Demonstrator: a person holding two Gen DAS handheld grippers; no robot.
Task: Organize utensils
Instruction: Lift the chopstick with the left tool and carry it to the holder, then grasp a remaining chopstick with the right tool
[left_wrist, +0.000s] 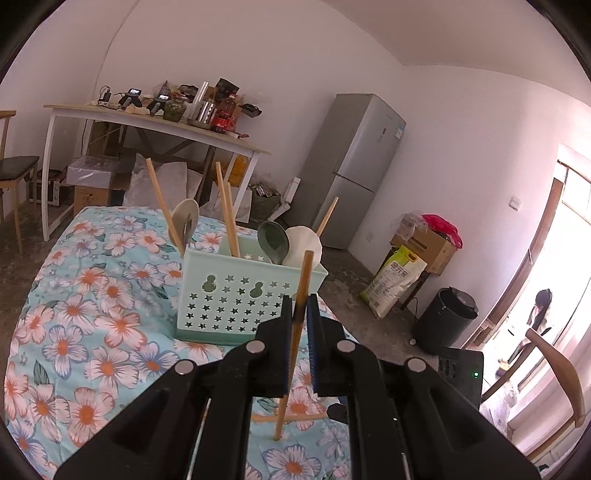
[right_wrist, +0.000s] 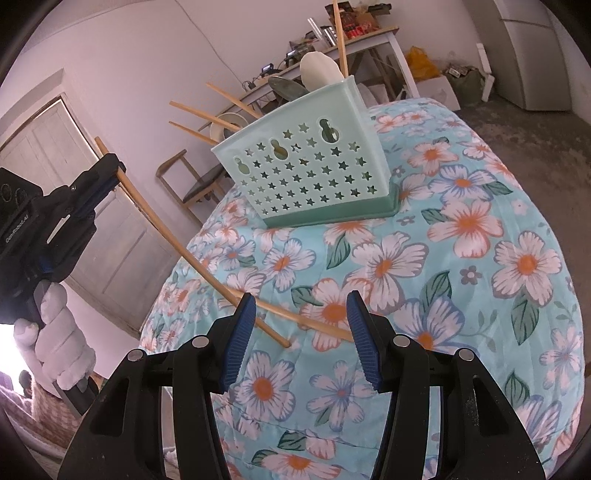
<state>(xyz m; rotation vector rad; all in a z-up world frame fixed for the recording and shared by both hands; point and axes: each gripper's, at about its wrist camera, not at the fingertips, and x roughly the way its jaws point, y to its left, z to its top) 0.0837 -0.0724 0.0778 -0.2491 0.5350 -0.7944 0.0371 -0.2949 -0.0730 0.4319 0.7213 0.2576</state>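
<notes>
Left gripper (left_wrist: 298, 308) clamped on chopstick (left_wrist: 300, 291), mid-transfer; next: lift into caddy (left_wrist: 236, 295). Right gripper (right_wrist: 301, 330) fingers apart, straddling loose chopstick (right_wrist: 314, 325).

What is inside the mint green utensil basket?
In the basket: four wooden chopsticks, a dark green spoon, a white spoon, a beige spoon. Their lower ends are hidden by its wall.

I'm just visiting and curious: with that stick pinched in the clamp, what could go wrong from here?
The left gripper pinches one chopstick near its upper end, so the long lower part could swing or slip. Its tip rests by a second chopstick lying on the floral cloth and might knock it. The green basket is already crowded, so insertion might snag.
</notes>
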